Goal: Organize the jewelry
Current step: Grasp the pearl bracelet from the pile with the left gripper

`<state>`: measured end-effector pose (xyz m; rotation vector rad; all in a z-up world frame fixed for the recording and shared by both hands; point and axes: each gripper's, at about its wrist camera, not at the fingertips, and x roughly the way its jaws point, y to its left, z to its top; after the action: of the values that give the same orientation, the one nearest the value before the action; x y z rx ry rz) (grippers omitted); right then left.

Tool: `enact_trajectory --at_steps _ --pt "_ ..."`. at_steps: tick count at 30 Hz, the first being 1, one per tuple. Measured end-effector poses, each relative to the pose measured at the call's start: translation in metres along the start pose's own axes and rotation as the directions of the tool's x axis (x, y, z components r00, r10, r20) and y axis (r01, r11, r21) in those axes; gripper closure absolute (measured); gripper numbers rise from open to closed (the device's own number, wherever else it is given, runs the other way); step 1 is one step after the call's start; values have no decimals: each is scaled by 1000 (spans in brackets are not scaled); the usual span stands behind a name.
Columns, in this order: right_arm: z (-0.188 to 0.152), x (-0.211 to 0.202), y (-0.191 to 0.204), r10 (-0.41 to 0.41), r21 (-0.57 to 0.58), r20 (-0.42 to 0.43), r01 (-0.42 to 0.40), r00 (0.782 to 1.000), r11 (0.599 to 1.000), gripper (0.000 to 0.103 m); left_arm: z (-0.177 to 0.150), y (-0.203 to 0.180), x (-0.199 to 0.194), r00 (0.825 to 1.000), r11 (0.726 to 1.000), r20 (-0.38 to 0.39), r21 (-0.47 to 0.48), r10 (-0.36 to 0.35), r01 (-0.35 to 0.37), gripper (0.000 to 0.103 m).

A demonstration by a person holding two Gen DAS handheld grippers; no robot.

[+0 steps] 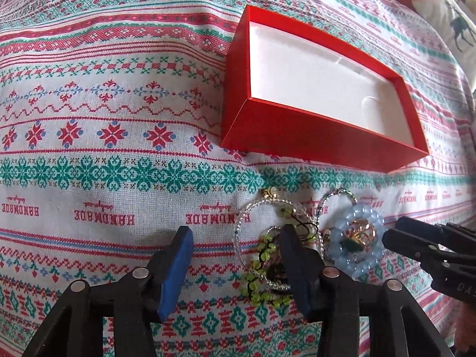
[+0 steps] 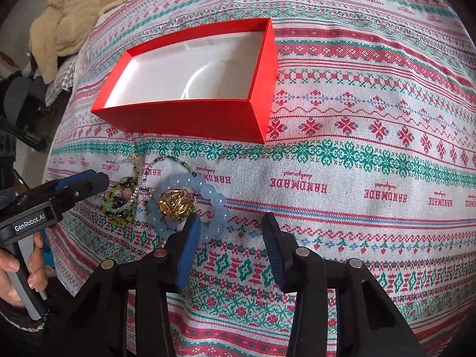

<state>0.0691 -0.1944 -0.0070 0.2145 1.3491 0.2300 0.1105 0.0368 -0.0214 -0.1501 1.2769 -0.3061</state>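
Hovering half-open, gripping nothing: left gripper (image 1: 236, 255) just left of the green beaded bracelet (image 1: 261, 270), right gripper (image 2: 230, 241) nearer the blue bracelet (image 2: 190, 205), red box (image 2: 190, 116) waiting beyond.

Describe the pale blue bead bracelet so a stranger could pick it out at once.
Start at the open red box on the patterned tablecloth. In front of its long wall lies a small heap of jewelry; the pale blue bead bracelet is the ring of large, cloudy round beads around a gold piece. Its neighbours are thin strands of tiny clear and green beads.
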Motion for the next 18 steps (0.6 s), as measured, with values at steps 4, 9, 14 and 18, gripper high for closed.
enact_trajectory --at_steps 4,9,14,18 --pt "9 11 5 -10 1 -7 10 1000 1000 66 8 -9 9 999 999 2 9 45 -45 69" --pt "13 20 19 -65 -57 -12 64 998 996 82 13 -28 19 994 993 14 58 105 -105 88" --pt "16 24 26 -94 -86 -5 93 996 992 90 19 -48 27 988 982 31 106 151 -153 101" --pt "16 23 28 -95 -87 1 95 995 992 91 21 -55 28 987 980 42 119 157 -161 103"
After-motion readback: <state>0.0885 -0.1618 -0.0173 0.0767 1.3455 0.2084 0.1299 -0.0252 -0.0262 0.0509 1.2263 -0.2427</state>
